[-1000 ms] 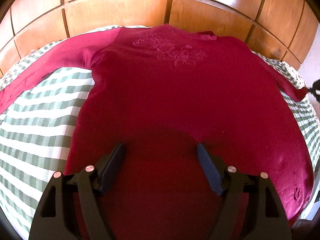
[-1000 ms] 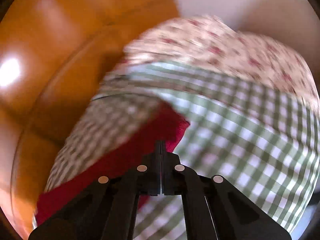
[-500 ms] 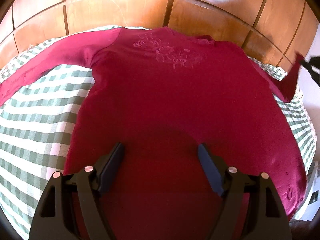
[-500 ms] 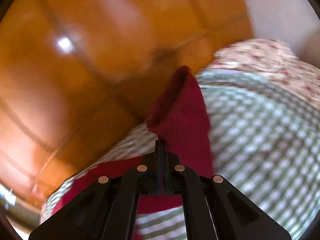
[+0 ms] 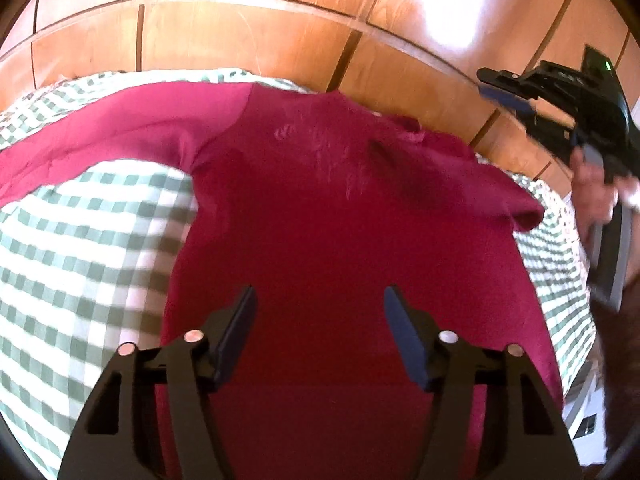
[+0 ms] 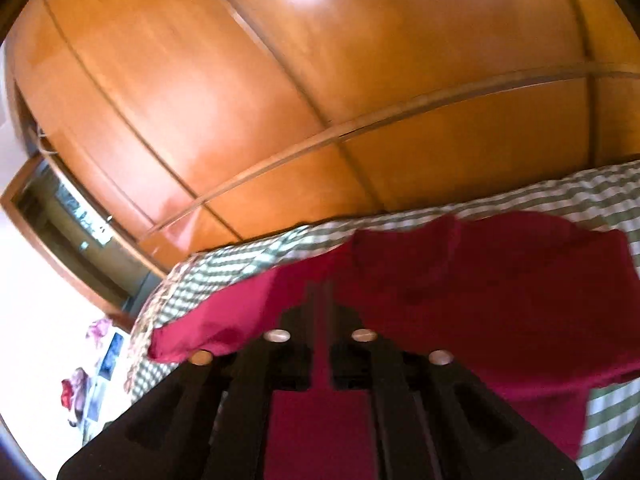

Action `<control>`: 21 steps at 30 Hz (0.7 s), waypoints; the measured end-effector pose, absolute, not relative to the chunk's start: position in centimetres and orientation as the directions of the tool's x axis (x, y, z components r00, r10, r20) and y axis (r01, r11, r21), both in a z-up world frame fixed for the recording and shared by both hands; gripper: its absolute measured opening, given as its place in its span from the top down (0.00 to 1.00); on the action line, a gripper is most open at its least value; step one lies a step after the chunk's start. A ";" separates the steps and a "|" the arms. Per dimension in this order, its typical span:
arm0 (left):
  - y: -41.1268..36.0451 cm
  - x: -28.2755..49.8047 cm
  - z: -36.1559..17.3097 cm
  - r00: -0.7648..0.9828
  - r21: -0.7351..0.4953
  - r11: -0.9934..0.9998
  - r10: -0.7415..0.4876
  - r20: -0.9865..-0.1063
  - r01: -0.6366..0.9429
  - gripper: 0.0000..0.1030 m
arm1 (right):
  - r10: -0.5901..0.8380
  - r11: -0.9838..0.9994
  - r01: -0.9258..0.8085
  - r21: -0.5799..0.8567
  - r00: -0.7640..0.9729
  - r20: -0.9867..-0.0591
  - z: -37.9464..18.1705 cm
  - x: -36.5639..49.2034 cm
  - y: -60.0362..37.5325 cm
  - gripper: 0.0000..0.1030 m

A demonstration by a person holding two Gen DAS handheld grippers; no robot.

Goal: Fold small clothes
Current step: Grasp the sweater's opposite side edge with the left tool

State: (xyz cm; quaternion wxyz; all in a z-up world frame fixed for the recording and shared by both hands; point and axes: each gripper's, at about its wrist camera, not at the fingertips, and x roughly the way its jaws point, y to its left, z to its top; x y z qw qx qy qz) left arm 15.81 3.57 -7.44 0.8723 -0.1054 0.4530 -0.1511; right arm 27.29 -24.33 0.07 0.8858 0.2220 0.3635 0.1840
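The red top (image 5: 340, 240) lies spread face up on the checked bed (image 5: 80, 240), its collar toward the wooden wardrobe (image 5: 240, 40), so each part can be turned inward over the body. One sleeve (image 5: 100, 140) is stretched flat out to the side. The other sleeve (image 5: 500, 184) appears folded in over the shoulder, its cuff lying at the edge of the body.

The left gripper (image 5: 320, 324) hovers low over the hem with its fingers (image 5: 240, 320) wide apart and nothing between them; it looks set to pin or take the lower edge while the other side is worked.

The right gripper (image 5: 516, 100) is raised off to the side of the bed, above the turned-in sleeve. In its own blurred view, its fingers stand nearly together, a thin strip of red showing in the slit. I cannot tell whether that is cloth gripped or the top seen beyond them. From the other camera nothing seems to hang from it.
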 end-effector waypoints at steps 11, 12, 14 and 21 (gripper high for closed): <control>0.6 23.9 -7.3 0.464 -0.482 0.858 -0.505 -0.728 0.177 0.48 | 0.322 0.868 0.076 0.491 0.667 -0.672 -5.5 17.9 -33.9 0.60; -0.3 24.7 -7.4 0.453 -0.485 0.854 -0.513 -0.729 0.187 0.48 | 0.313 0.864 0.099 0.494 0.661 -0.681 -6.0 17.0 -34.6 0.58; -1.9 25.9 -7.6 0.436 -0.481 0.853 -0.519 -0.735 0.204 0.48 | 0.279 0.848 0.171 0.502 0.661 -0.696 -7.3 15.2 -36.5 0.47; -7.8 30.0 -9.4 0.384 -0.458 0.866 -0.499 -0.777 0.200 0.76 | 0.245 0.794 0.277 0.541 0.669 -0.702 -9.4 13.2 -39.8 0.44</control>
